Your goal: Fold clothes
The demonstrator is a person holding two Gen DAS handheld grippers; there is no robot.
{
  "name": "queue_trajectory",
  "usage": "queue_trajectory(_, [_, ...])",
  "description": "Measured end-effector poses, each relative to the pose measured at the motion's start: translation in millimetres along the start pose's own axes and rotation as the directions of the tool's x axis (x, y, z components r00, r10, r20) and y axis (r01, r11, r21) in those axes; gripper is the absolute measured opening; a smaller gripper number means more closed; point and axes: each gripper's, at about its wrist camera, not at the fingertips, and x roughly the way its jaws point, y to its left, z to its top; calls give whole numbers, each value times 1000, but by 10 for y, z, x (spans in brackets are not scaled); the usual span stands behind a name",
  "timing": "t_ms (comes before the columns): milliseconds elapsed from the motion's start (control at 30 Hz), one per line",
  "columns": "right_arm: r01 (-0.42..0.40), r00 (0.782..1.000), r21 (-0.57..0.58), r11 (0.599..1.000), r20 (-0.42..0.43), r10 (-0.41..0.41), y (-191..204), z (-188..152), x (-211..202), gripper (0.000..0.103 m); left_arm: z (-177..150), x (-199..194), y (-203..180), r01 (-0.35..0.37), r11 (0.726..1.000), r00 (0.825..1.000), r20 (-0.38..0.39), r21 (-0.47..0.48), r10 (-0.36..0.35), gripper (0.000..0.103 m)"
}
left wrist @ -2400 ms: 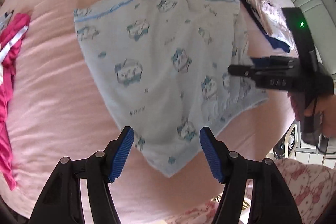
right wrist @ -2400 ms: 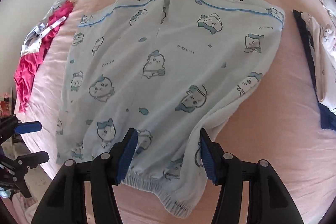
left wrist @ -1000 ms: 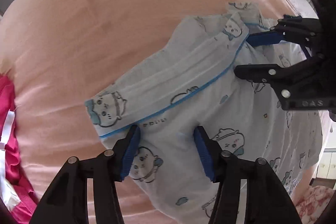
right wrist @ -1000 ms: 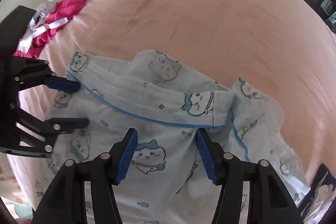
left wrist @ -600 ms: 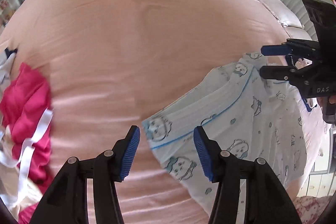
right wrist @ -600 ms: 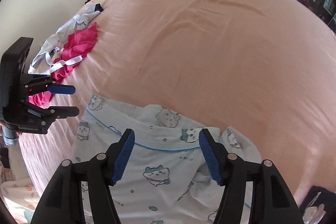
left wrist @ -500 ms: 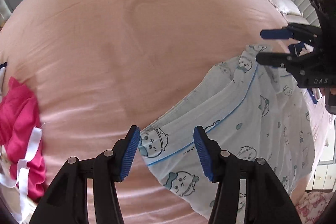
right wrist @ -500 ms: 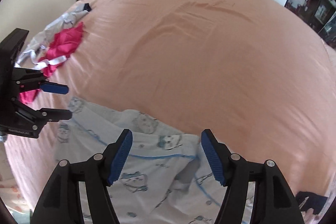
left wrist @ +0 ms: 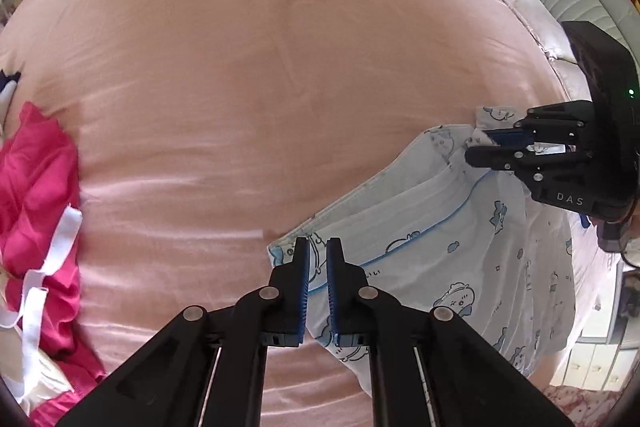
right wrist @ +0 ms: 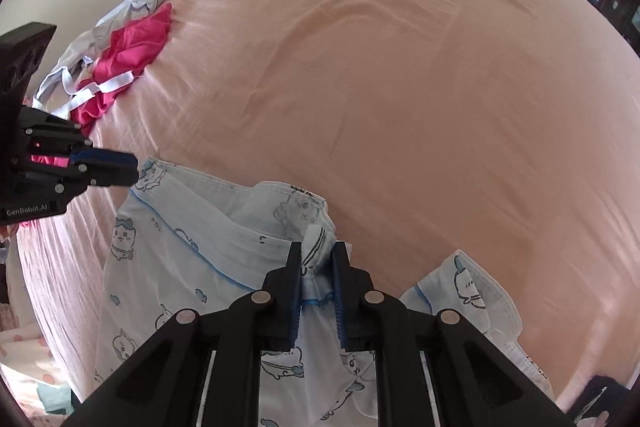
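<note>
Both tongs have just closed: the left tongs (left wrist: 317, 255) and right tongs (right wrist: 317, 259) pinch the pale-blue printed garment's (left wrist: 432, 247) waistband on the pink bed (left wrist: 260, 67).

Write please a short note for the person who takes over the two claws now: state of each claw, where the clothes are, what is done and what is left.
Left claw: just closed, shut on the waistband of the pale blue printed pants at its left end.
Right claw: just closed, shut on the same waistband further along, with fabric bunched between its pads.
The pants lie on the pink bed sheet, the waistband stretched between both claws.
The pink garment with white straps lies in a heap at the sheet's left side, untouched.
Done: both grips taken.
Left: make the fold, probably by carrying the waistband over the legs, then smooth it. After that the heap.
</note>
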Motion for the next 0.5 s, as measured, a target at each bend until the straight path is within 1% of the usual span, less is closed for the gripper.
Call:
queue_trajectory(33, [-5, 1000, -19, 1000, -11, 5, 31, 18, 22, 22, 82, 65, -75, 14, 999, 1000, -3, 36, -13, 9])
queue_trajectory(100, [-5, 1000, -78, 997, 0, 5, 72, 61, 31, 32, 262, 215, -237, 43, 993, 999, -14, 110, -42, 10])
queue_trajectory(167, [-9, 1000, -128, 992, 7, 10, 109, 125, 36, 32, 325, 340, -335, 68, 982, 997, -32, 178, -64, 14])
queue_trajectory(267, [-28, 999, -165, 986, 16, 31, 165, 244, 43, 32, 397, 541, -447, 119, 962, 991, -95, 245, -98, 19])
queue_trajectory(333, [-32, 999, -188, 982, 25, 37, 192, 282, 9, 32, 418, 640, -520, 129, 949, 987, -132, 288, -94, 24])
queue_trajectory(367, [-28, 999, -201, 979, 30, 34, 199, 284, -24, 32, 419, 674, -552, 127, 943, 986, -144, 309, -85, 28])
queue_trajectory(400, [-17, 999, -210, 978, 46, 27, 214, 291, -48, 33, 419, 697, -574, 133, 938, 984, -156, 321, -86, 35])
queue_trajectory(433, [8, 997, -207, 978, 70, 7, 208, 293, -55, 33, 421, 704, -585, 134, 937, 984, -159, 323, -86, 38])
queue_trajectory(467, [37, 995, -177, 983, 98, -20, 142, 289, -121, 34, 423, 710, -595, 135, 936, 983, -160, 324, -87, 46])
queue_trajectory(500, [63, 991, -147, 987, 123, -45, 77, 285, -183, 36, 427, 717, -588, 134, 939, 984, -158, 317, -87, 50])
